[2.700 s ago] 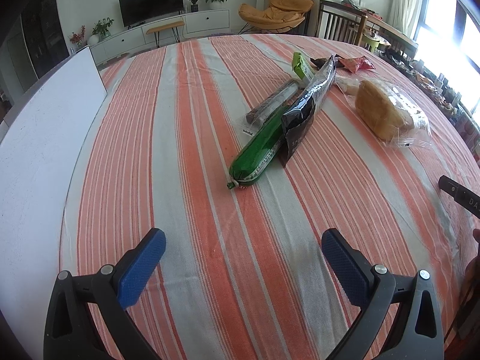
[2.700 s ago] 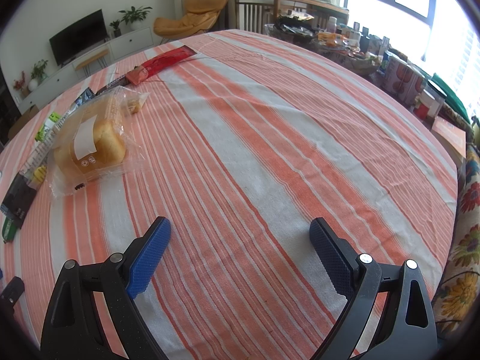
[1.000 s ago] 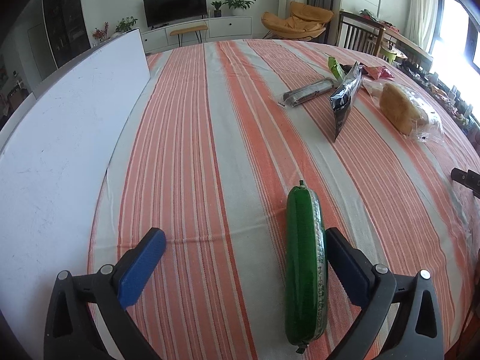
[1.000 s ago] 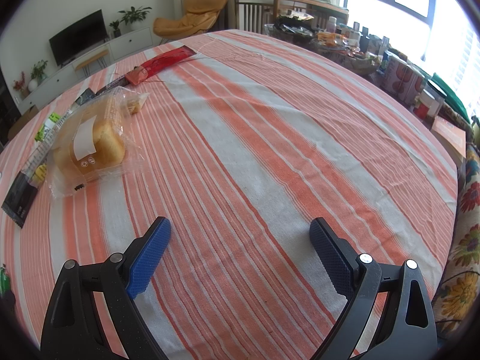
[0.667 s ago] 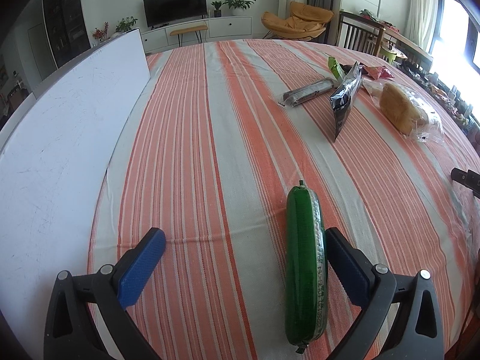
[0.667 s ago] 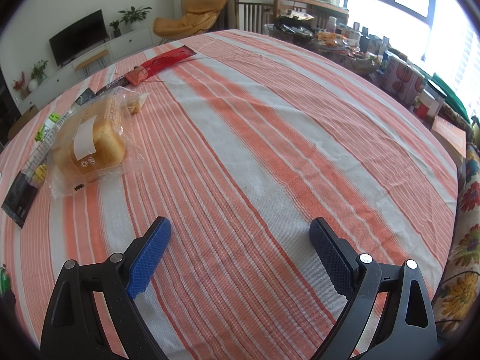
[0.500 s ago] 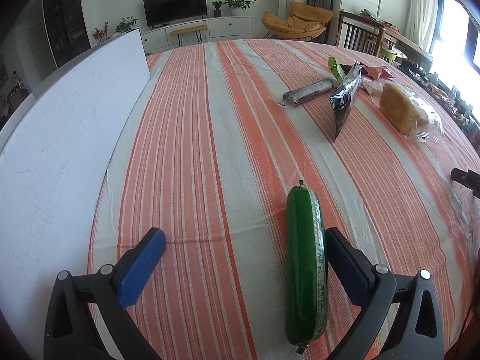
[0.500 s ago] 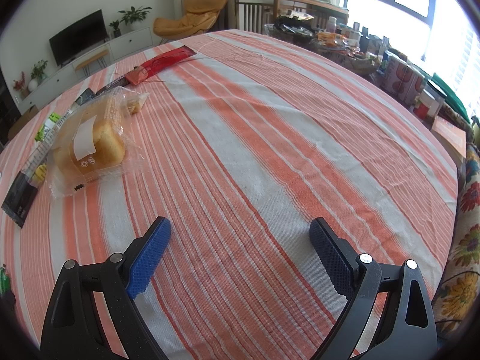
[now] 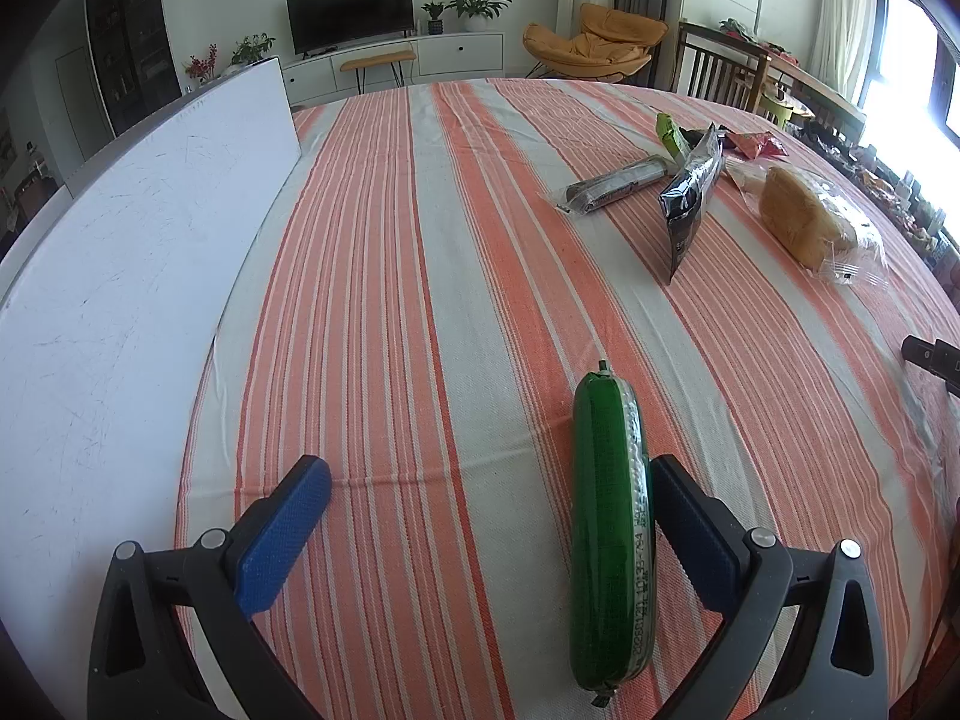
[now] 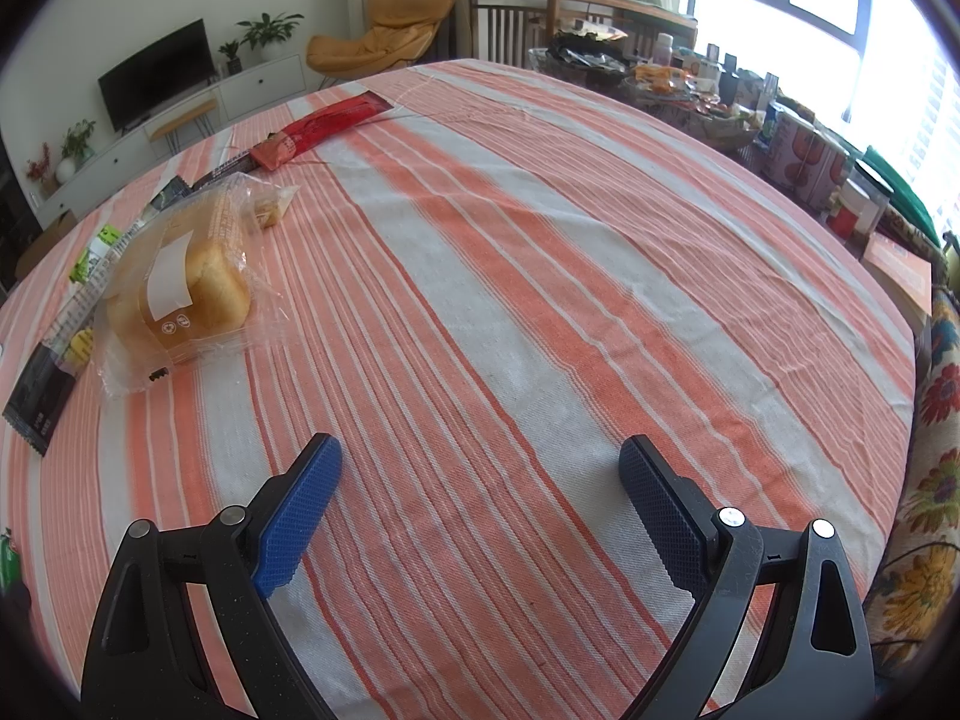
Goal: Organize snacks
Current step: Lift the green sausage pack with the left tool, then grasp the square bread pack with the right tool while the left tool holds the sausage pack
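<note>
A green sausage-shaped snack pack lies on the striped tablecloth, between the jaws of my open left gripper, right beside its right finger. Farther off lie a dark roll pack, a black bag, a light green pack and bagged bread. My right gripper is open and empty over bare cloth. The bread, black bag and a red pack lie to its left.
A white board lies along the table's left side. The right gripper's edge shows at the right of the left wrist view. Cans and boxes crowd a side surface beyond the table's right edge.
In 2.7 s the green pack went from the snack pile to the near table, now between my left jaws. Nothing has moved in the last second. The right gripper is still.
</note>
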The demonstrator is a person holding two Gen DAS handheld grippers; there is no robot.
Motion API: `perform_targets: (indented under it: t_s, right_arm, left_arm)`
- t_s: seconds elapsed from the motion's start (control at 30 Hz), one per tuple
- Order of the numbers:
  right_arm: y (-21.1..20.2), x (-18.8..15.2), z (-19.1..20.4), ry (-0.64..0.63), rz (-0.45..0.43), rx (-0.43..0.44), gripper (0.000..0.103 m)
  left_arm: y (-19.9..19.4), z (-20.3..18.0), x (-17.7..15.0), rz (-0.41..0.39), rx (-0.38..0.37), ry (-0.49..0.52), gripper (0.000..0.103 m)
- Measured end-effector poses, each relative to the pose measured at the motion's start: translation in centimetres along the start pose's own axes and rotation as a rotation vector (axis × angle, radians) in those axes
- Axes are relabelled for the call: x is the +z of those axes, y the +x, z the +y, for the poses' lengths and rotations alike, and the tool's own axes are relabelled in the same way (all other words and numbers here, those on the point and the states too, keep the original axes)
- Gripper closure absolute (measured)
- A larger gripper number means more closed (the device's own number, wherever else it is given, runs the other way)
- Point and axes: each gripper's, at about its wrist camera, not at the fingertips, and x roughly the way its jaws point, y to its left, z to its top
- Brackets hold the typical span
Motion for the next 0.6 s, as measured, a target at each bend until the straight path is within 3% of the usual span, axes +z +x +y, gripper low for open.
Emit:
perform_targets:
  t_s: [0.47,0.6]
  right_arm:
    - [0.0,0.0,-0.1,0.005,-0.002,0.007,0.007]
    - [-0.7,0.3,-2.5,0.122,-0.035,0.113,0.009]
  left_arm:
    - [0.0,0.0,0.0,0.0,0.0,0.0,0.0]
    - [0.0,0.0,0.0,0.0,0.0,0.0,0.0]
